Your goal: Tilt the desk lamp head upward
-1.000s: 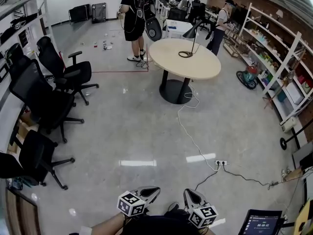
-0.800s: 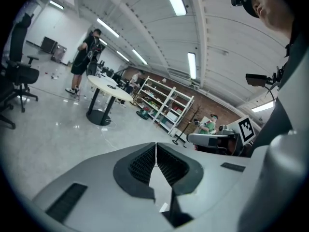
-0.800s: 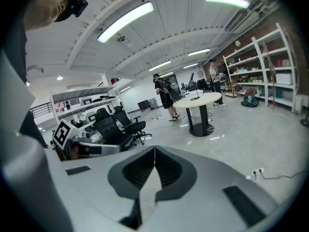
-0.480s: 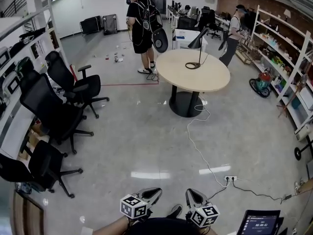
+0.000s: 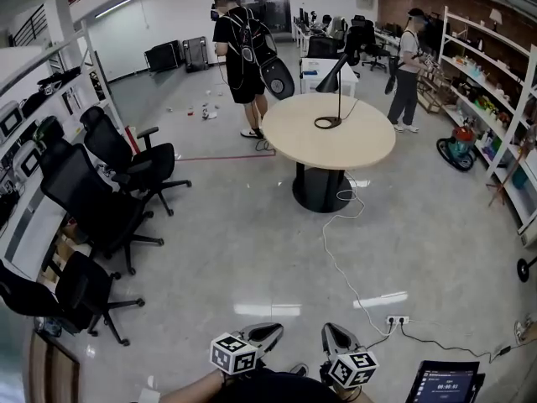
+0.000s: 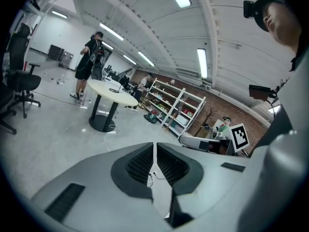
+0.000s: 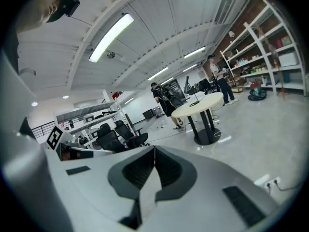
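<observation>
- Office chairs [image 5: 92, 196]: black, three counted along left side.
- Left gripper [image 5: 267, 332]: one, at frame bottom; jaws pressed together, nothing between.
- Person in black [image 5: 239, 49]: one, with backpack, standing at far left edge of table.
- Right gripper [image 5: 329, 334]: one, beside left; jaws pressed together, empty.
- Round table [image 5: 361, 145]: one, well ahead.
- Desk lamp [image 5: 339, 91]: one, on table's far part; ring base, stem upright, lamp head [image 5: 331, 72] slanting down to left.
- Lamp bearing: ahead, slightly right, well apart from both grippers; right gripper judged marginally nearer.
- Second person [image 5: 409, 65]: one, right of table.
</observation>
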`<state>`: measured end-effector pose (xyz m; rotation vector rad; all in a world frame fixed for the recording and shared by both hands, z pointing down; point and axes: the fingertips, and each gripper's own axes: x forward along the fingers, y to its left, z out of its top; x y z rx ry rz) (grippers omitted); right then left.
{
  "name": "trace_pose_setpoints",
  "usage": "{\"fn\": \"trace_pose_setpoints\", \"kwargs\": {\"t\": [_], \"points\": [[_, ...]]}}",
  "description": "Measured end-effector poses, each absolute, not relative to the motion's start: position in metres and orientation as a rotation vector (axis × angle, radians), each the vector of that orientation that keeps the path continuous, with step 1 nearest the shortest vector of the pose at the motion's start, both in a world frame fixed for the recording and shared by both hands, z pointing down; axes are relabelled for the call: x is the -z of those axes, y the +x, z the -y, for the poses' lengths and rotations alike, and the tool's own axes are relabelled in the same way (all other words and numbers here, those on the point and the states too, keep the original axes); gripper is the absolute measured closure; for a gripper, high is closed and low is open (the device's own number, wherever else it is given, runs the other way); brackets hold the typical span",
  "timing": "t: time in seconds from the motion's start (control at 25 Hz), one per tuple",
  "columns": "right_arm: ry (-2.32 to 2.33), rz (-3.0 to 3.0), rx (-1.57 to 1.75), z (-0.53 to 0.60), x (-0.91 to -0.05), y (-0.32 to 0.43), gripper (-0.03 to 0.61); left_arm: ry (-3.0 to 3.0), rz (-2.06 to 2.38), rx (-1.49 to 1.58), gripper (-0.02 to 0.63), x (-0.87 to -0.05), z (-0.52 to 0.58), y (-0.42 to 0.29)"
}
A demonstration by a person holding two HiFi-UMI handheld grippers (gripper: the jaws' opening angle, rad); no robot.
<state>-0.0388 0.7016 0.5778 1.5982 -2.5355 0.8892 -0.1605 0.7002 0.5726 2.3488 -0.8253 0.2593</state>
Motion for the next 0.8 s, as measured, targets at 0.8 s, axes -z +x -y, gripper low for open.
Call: {"fn": "trace_pose_setpoints", "kwargs": {"t": [0.8], "points": [[1.786, 2.376, -0.955, -0.613, -0.596, 0.029, 0.575, 2.357, 0.655, -0.262, 0.607, -0.586, -0.594, -0.101]]}}
